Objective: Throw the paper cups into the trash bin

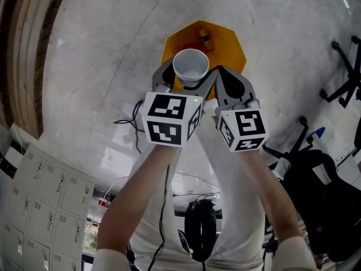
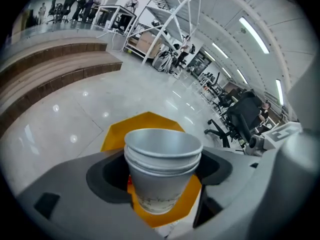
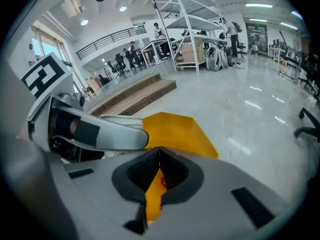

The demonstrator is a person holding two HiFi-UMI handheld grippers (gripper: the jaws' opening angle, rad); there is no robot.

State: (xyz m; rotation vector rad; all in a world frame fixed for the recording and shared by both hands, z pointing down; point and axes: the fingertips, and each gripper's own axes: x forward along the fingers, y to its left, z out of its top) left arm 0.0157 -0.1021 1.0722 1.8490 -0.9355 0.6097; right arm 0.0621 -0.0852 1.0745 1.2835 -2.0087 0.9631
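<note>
My left gripper (image 1: 181,79) is shut on a stack of white paper cups (image 1: 190,66), held upright with the mouth up. In the left gripper view the cups (image 2: 162,170) sit between the grey jaws, directly above the yellow octagonal trash bin (image 2: 145,126). From the head view the bin (image 1: 225,41) lies on the floor beneath both grippers. My right gripper (image 1: 224,82) hangs beside the left one, shut with nothing in it; its jaws (image 3: 159,174) meet tip to tip over the bin (image 3: 175,131).
A pale polished floor (image 1: 96,72) surrounds the bin. Wooden steps (image 1: 22,49) run along the left. Black office chairs (image 1: 344,72) stand at the right, a black bag (image 1: 316,174) lower right, white lockers (image 1: 39,208) lower left. People stand far off in the hall.
</note>
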